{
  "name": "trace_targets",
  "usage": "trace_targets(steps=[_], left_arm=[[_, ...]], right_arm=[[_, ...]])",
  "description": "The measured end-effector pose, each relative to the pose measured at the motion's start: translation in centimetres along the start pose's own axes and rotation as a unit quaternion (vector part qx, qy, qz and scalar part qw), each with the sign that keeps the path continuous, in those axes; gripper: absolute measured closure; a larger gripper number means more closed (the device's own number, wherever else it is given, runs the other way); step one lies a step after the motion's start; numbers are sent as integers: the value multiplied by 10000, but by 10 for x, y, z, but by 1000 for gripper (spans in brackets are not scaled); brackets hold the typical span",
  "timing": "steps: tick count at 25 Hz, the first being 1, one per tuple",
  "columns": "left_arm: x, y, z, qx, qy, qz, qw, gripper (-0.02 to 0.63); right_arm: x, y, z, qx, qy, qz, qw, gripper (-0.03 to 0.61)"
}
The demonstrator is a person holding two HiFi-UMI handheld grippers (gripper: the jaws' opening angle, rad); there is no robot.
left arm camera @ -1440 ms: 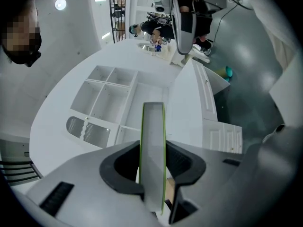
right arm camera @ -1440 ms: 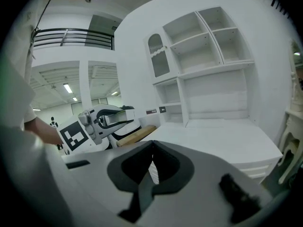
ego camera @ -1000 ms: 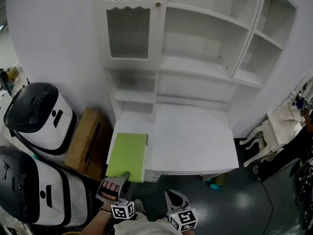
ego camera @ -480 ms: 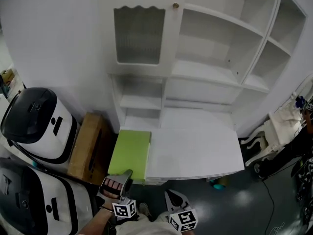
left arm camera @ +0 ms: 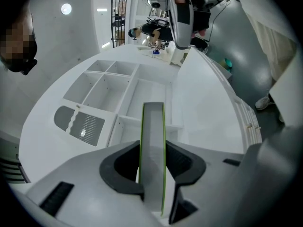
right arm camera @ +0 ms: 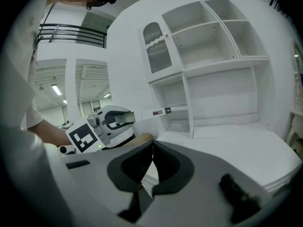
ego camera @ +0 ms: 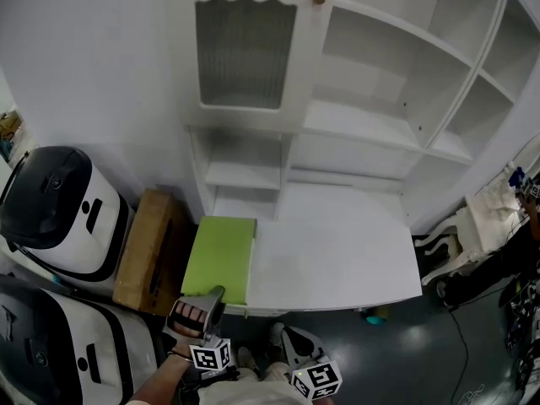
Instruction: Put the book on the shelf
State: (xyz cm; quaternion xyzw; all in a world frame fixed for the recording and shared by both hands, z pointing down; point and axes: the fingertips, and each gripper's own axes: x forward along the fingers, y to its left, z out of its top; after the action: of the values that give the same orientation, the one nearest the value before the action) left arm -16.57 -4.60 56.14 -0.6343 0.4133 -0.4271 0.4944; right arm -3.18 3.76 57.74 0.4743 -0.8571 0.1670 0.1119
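Observation:
A green-covered book (ego camera: 219,258) lies flat over the left front corner of the white desk (ego camera: 346,251); I cannot tell if it rests on it. My left gripper (ego camera: 205,300) is shut on the book's near edge. In the left gripper view the book (left arm camera: 153,126) runs edge-on between the pads of the left gripper (left arm camera: 152,151), pointing toward the white shelf unit (left arm camera: 113,86). My right gripper (ego camera: 294,336) hangs below the desk's front edge. In its own view the right gripper (right arm camera: 152,148) is shut on nothing. The shelf unit (ego camera: 371,125) stands on the desk's far side with open compartments.
A cabinet door with ribbed glass (ego camera: 245,53) closes the upper left compartment. Two white and black machines (ego camera: 55,209) and a cardboard box (ego camera: 148,251) stand left of the desk. A white chair (ego camera: 456,243) and a floor cable (ego camera: 468,344) are at the right.
The shelf unit and desk have slid a little lower and larger in the head view. The book stays gripped at the desk's left front corner. The right gripper has hardly moved.

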Motion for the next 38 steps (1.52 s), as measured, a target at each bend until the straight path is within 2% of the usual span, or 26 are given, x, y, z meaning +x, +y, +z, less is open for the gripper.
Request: trace_targets(steps=[7,21,32,38], left_arm=[[28,5,1,100,91,14,9999,465],[106,33,13,201,366,226,9989,465],[154,38,24,285,696,267,9968,465],[169,30,23,378,786,185,9960,465]], right_arm=[[29,-22,22,-141,-80,140,9998,566],[64,-102,59,-189,-172,277,9993,566],[75,-153,57,-164,41,561,9983,566],[84,-165,52,-40,212,712,9972,566]])
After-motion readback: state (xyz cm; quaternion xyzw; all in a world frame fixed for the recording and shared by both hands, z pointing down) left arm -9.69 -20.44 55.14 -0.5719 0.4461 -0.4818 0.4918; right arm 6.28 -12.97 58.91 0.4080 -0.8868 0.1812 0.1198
